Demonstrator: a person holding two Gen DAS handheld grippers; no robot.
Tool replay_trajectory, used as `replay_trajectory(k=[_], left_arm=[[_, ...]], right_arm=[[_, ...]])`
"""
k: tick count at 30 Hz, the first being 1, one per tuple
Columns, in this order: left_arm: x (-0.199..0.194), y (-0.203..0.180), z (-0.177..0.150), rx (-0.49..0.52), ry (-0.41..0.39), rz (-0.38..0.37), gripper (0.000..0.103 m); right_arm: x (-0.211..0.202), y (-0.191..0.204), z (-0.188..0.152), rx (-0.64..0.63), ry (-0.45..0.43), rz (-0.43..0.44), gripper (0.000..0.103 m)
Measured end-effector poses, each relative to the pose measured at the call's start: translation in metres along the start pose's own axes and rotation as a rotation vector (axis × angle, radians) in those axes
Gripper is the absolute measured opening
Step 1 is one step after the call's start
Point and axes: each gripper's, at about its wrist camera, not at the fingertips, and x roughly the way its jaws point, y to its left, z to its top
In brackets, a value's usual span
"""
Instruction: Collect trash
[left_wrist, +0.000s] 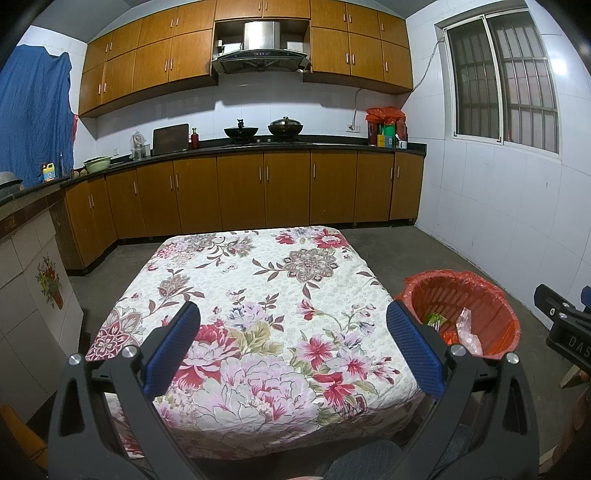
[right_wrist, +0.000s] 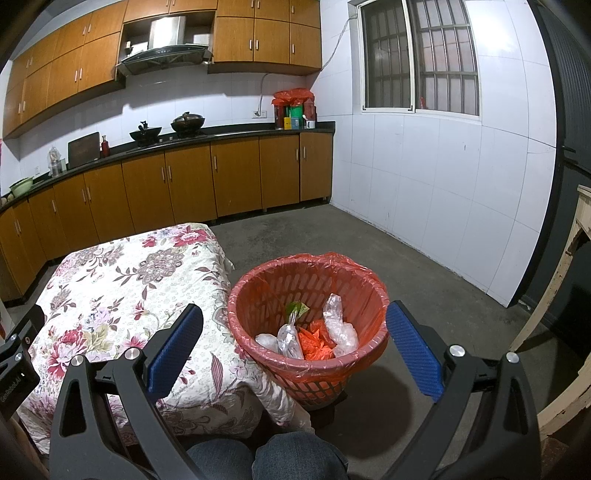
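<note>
The red basket (right_wrist: 308, 314), lined with a red plastic bag, stands on the concrete floor just beside the right edge of the table (left_wrist: 258, 314) with its floral cloth. Inside it lie crumpled clear plastic bags (right_wrist: 340, 325), a scrap of orange plastic (right_wrist: 314, 341) and a green wrapper (right_wrist: 297, 308). The right gripper (right_wrist: 293, 343) hangs over the basket with its blue fingers spread wide, holding nothing. The left gripper (left_wrist: 293, 341) sits above the table, fingers likewise wide apart and empty. Denim-clad knees (right_wrist: 258, 458) show at the bottom edge
</note>
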Motion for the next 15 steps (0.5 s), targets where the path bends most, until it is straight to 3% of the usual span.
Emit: replay_trajectory(k=[15], left_arm=[[-0.0012, -0.0002, -0.0051, 0.004, 0.004, 0.000, 0.099]], right_arm=[[-0.0009, 0.0015, -0.0009, 0.001, 0.002, 0.000, 0.099]])
